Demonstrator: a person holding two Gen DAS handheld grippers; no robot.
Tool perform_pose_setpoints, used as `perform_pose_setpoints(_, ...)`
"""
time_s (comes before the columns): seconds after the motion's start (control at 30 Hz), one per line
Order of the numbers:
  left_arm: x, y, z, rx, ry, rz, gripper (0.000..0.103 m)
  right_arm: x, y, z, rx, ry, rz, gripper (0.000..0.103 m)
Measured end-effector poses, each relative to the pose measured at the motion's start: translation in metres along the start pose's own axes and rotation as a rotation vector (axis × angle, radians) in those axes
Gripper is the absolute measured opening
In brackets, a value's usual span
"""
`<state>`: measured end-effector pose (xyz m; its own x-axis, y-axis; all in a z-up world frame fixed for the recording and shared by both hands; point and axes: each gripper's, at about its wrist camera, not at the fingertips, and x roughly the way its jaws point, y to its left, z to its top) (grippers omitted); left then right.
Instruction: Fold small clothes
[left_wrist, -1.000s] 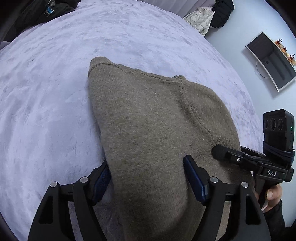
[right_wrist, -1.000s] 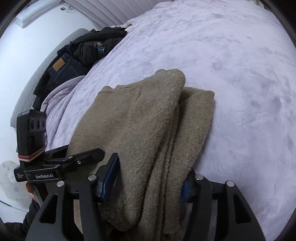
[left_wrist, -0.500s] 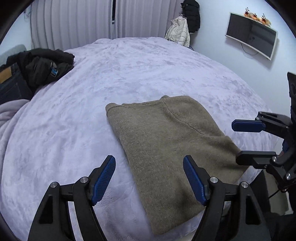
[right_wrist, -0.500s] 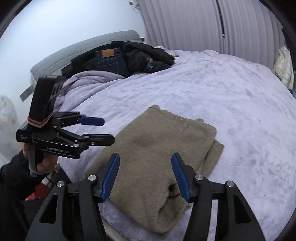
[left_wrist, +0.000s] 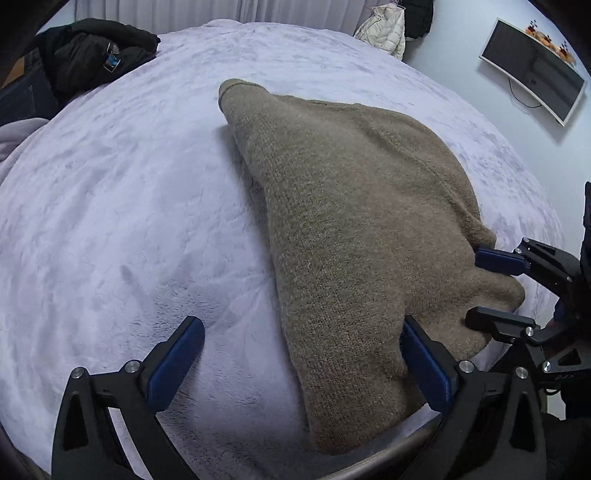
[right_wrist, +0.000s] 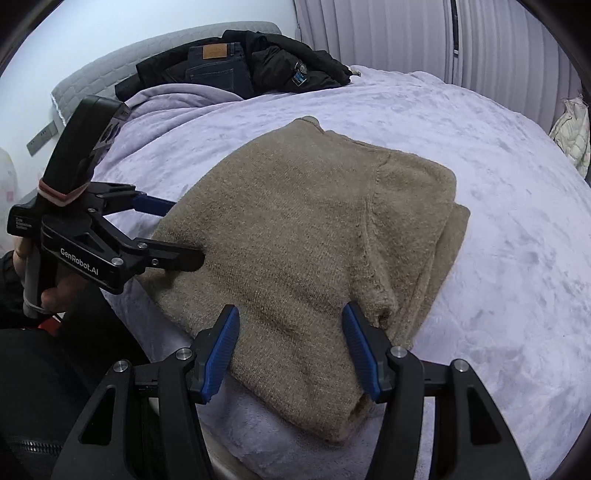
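A folded brown knitted sweater (left_wrist: 354, 229) lies on a bed covered with a pale lilac blanket (left_wrist: 122, 206), close to the near edge of the bed. In the right wrist view the sweater shows several layers stacked at its right side, and one narrow corner points away toward the far part of the bed. The left gripper (left_wrist: 303, 365) hangs over the near left part of the sweater with its jaws opening to their widest; the left pad is over the bare blanket and the right pad is at the edge of the knit, so the fabric is partly between them but the pads do not press on it. The right gripper (right_wrist: 291, 354) stands over the near end of the sweater with its jaws at a middle width; the knit is seen between the blue pads, but I cannot tell whether they only hover above it or touch it, and no fabric looks pinched or lifted. A hand (right_wrist: 55, 288) holds the handle of the left gripper in the right wrist view. At the far side of the bed there is a pile of dark clothes (right_wrist: 240, 66), with a black jacket and blue jeans. A monitor (left_wrist: 535, 70) hangs on the white wall, and a white padded jacket (left_wrist: 384, 33) hangs near the curtains.
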<state>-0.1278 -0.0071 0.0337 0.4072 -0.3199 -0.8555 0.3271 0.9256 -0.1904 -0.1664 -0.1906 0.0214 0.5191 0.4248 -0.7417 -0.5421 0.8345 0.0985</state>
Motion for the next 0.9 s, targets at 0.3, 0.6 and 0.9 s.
perform_pose_setpoints(0.3,-0.063,-0.010,0.047,0.014,-0.176,0.096,0.103,-0.024,-0.014,0.025,0.032,-0.018,0.084,0.068)
perform_pose_setpoints(0.6,0.002,0.011,0.101,-0.035,0.027,0.324,0.103,0.008,-0.059,0.097,0.059,-0.062,0.121,0.082)
perform_pose_setpoints(0.9,0.025,-0.004,0.094,0.013,0.037,0.309,0.103,0.056,-0.104,0.085,0.148,0.028,0.039,0.081)
